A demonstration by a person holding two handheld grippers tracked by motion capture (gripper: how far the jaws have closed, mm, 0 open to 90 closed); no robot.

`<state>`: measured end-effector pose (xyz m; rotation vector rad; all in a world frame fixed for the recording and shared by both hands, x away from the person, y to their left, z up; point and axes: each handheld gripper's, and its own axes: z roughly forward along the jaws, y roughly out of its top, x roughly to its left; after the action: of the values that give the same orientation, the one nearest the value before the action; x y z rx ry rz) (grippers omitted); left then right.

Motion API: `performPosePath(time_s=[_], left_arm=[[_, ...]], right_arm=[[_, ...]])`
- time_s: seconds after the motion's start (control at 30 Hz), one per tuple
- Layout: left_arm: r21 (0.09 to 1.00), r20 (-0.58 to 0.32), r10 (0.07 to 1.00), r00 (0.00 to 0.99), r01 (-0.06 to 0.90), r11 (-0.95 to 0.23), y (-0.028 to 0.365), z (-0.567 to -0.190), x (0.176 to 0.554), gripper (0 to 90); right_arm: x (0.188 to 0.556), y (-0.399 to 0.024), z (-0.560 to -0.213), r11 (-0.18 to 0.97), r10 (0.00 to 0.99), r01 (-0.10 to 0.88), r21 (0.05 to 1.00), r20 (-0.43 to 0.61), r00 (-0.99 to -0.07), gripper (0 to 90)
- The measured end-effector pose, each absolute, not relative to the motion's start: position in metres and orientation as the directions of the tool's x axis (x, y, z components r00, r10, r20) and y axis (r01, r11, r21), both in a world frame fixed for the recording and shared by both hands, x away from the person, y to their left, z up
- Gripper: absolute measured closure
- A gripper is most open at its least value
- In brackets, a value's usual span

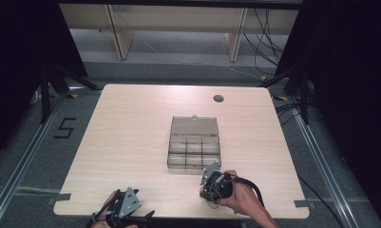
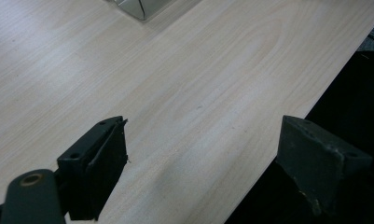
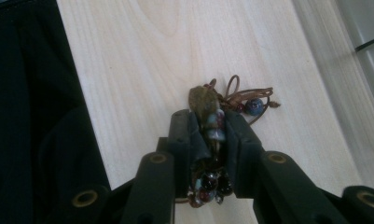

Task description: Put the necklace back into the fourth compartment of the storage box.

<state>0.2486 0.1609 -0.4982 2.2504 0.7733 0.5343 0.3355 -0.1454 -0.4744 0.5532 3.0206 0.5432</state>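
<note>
A string of coloured beads on a brown cord [image 3: 252,105] lies bunched on the light wooden table [image 1: 131,137] near its front edge. My right gripper [image 3: 212,119] is shut on it, both pads pressing the beads, with a cord loop and a blue bead sticking out past the tips. From above, the right gripper [image 1: 208,189] sits just in front of a clear plastic compartment box [image 1: 194,145] whose lid stands open. My left gripper [image 2: 203,128] is open with nothing between its jaws, over the table's front edge; the high view has the left gripper [image 1: 124,206] at front left.
A corner of the clear box [image 2: 140,7] peeks in at the top of the left gripper view, and the box's edge [image 3: 366,37] at the right of the right gripper view. A round cable hole [image 1: 218,98] is at the table's far side. Dark floor lies beyond the front edge.
</note>
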Motion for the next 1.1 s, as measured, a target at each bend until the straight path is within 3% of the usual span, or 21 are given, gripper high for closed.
performPosePath(time_s=[1.1], left_arm=[[0.711,0.164,0.653,0.739,0.37,-0.598,0.163,-0.498,0.251,15.5]], right_arm=[[0.35,-0.144,-0.411,0.874,0.304,0.284,0.395,0.012,-0.953,79.3]])
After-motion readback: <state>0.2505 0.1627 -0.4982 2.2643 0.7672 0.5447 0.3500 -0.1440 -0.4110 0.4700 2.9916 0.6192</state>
